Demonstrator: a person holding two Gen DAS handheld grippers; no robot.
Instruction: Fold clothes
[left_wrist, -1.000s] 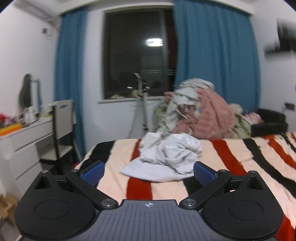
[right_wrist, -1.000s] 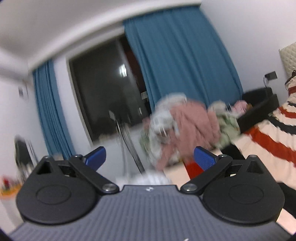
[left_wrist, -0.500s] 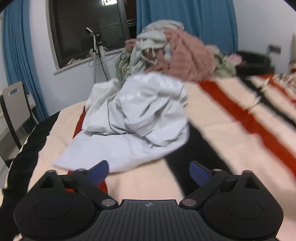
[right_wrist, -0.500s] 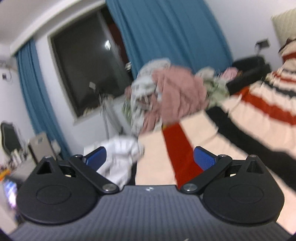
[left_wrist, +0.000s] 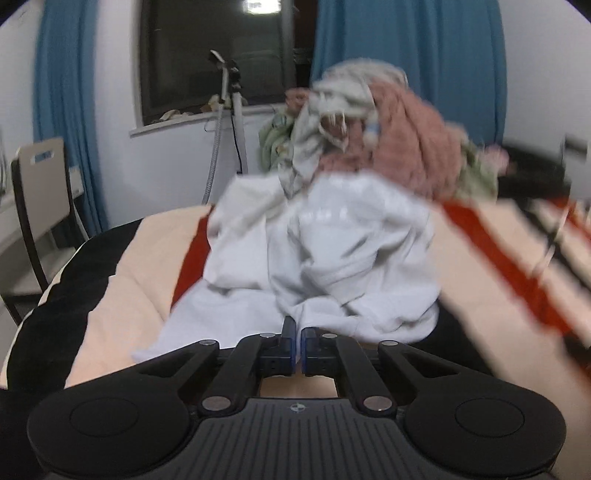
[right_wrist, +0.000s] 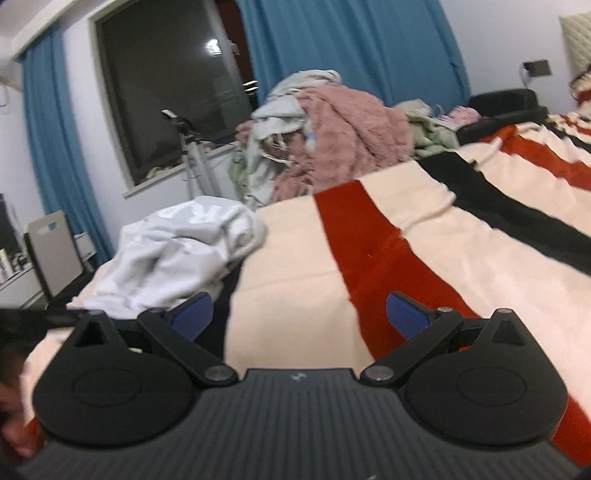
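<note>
- Lying crumpled near the foot of the bed: white garment (left_wrist: 332, 258), resting on the striped blanket (right_wrist: 369, 258) of cream, red and black bands.
- Pinching the near hem of the white garment, blue pads drawn together: left gripper (left_wrist: 298, 341).
- Hovering above the blanket with fingers spread wide and nothing between them, just to the right of the garment: right gripper (right_wrist: 299, 314).
- Sitting heaped beyond the bed's far edge: clothes pile (right_wrist: 332, 136), with pink fleece, grey and pale green pieces.
- Hanging on both sides of a dark window (left_wrist: 214, 55): blue curtains (left_wrist: 406, 66).
- Standing below the window, against the white wall: a white stand (left_wrist: 232, 122).
- Standing at the left, beside the bed: a chair (left_wrist: 40, 184) with a pale back.
- Showing at the far right: a black seat (right_wrist: 506, 105).
</note>
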